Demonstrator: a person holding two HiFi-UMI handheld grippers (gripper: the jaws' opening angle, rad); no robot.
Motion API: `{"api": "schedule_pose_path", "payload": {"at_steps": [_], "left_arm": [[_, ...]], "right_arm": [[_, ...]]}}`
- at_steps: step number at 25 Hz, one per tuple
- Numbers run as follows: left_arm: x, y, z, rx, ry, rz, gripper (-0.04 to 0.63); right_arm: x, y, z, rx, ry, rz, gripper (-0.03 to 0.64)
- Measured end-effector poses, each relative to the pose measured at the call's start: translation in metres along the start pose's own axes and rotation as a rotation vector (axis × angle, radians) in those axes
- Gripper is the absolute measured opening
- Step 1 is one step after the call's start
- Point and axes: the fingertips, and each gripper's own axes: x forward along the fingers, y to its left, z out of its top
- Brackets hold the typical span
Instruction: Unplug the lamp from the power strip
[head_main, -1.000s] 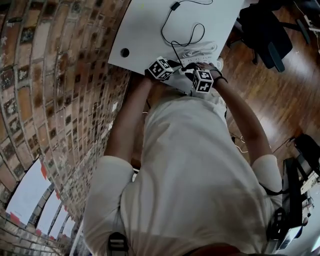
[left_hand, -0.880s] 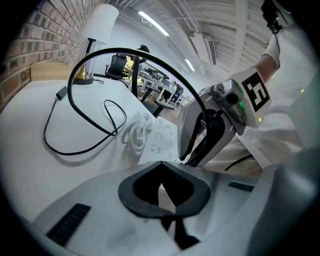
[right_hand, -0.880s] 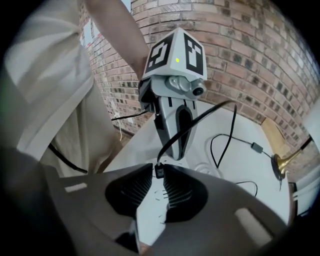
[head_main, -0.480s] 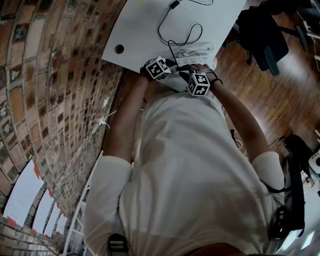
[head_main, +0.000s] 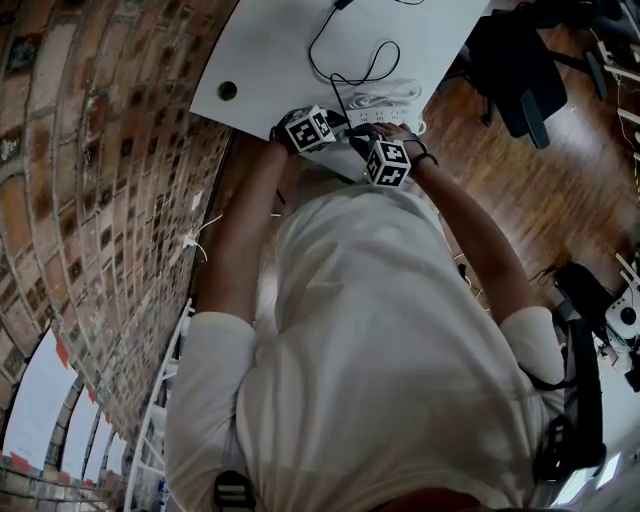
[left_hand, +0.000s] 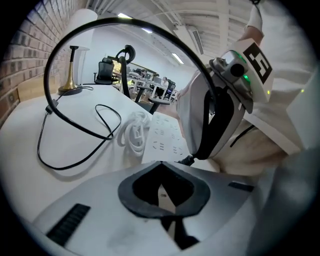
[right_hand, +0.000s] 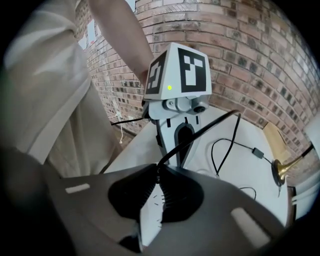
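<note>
Between the two jaws of my right gripper (right_hand: 157, 172) sits the black lamp cord (right_hand: 200, 135). They are squeezed shut on it so I can pull it. Next to it, my left gripper (left_hand: 160, 164) points down at the table (left_hand: 75, 142) with its jaws closed too, and I see nothing in them. I think it is there to press down by the power strip (left_hand: 165, 137), so the strip does not slide or lift when I tug. A small dark bit (left_hand: 190, 160) just past my left tips may be the plug, but I cannot tell if it is out of its hole. Farther off, the cord loops over the white top to the lamp (left_hand: 70, 85), which stands upright by the brick wall (right_hand: 250, 50).
</note>
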Motion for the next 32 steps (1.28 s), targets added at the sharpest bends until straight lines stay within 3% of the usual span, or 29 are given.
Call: {"api": "schedule_pose_path", "payload": {"at_steps": [3, 7, 9, 18, 23, 28, 32], "left_arm": [[0.0010, -0.0003, -0.0004, 0.084, 0.023, 0.024, 0.002], [0.0055, -0.0044, -0.0036, 0.254, 0.123, 0.033, 0.002], [0.0062, -0.0060, -0.0035, 0.280, 0.129, 0.016, 0.002], [0.0054, -0.0025, -0.0036, 0.159, 0.068, 0.054, 0.002], [0.0024, -0.0016, -0.0025, 0.082, 0.037, 0.053, 0.000], [0.0045, -0.0050, -0.0008, 0.049, 0.100, 0.049, 0.000], [0.0048, -0.0030, 0.0006, 0.057, 0.131, 0.064, 0.002]], "right_arm": [[0.0007, -0.0025, -0.0004, 0.030, -0.003, -0.017, 0.015], [-0.0014, -0.0031, -0.0002, 0.082, -0.019, 0.000, 0.011], [-0.0027, -0.0030, -0.0007, 0.115, -0.029, 0.010, 0.011], [0.0002, -0.0032, 0.0022, 0.084, 0.033, -0.015, 0.009], [-0.0009, 0.0004, 0.0018, 0.080, 0.016, -0.010, 0.009], [-0.0062, -0.0002, -0.0024, 0.145, -0.013, 0.023, 0.008], [-0.0068, -0.0020, 0.0017, 0.077, 0.006, 0.010, 0.008]]}}
